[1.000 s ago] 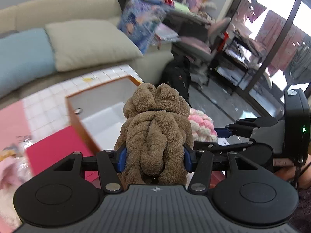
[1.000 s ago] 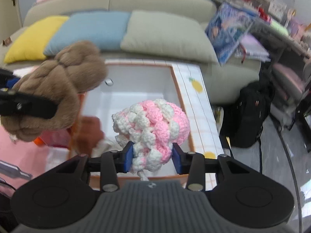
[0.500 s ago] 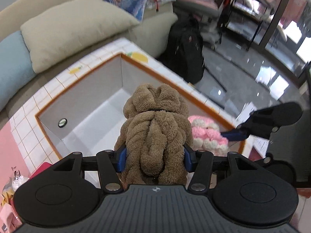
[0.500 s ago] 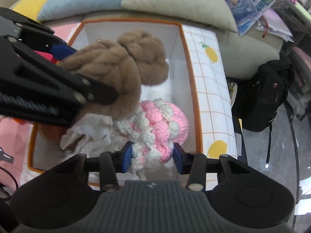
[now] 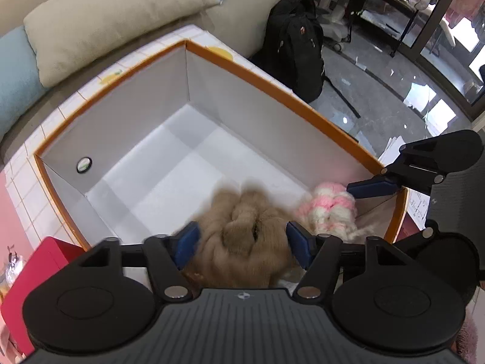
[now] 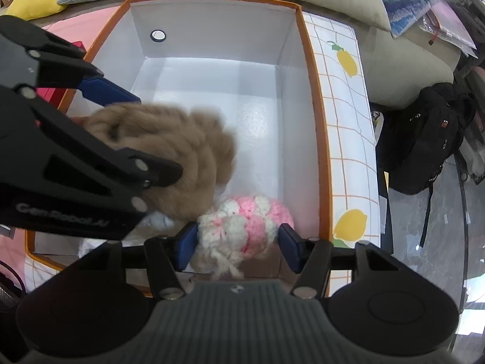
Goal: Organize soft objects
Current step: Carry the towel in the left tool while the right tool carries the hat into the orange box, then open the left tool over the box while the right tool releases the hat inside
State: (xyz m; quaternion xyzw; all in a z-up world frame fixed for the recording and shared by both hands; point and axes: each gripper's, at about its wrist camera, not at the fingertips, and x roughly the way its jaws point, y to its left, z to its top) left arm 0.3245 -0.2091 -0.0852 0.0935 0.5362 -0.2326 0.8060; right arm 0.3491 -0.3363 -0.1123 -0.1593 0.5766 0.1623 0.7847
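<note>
The brown plush toy (image 5: 242, 236) is blurred and sits low inside the white box with the orange rim (image 5: 272, 82). My left gripper (image 5: 242, 244) stands open around it, its blue pads apart from the plush. The pink and white crochet ball (image 6: 242, 227) lies at the box's near end between the open jaws of my right gripper (image 6: 236, 245). The brown plush also shows in the right wrist view (image 6: 169, 157), with the left gripper (image 6: 118, 127) over it. The ball also shows in the left wrist view (image 5: 330, 209).
The box's white floor (image 6: 230, 97) lies beyond the toys. A white checked cloth with lemons (image 6: 348, 121) lies under the box. A black backpack (image 6: 430, 133) stands on the floor to the right. Sofa cushions (image 5: 106, 15) lie behind. A red item (image 5: 33, 273) is at left.
Both grippers moved down over the box and opened. The brown plush and the crochet ball dropped out of the jaws into the box's near end.
</note>
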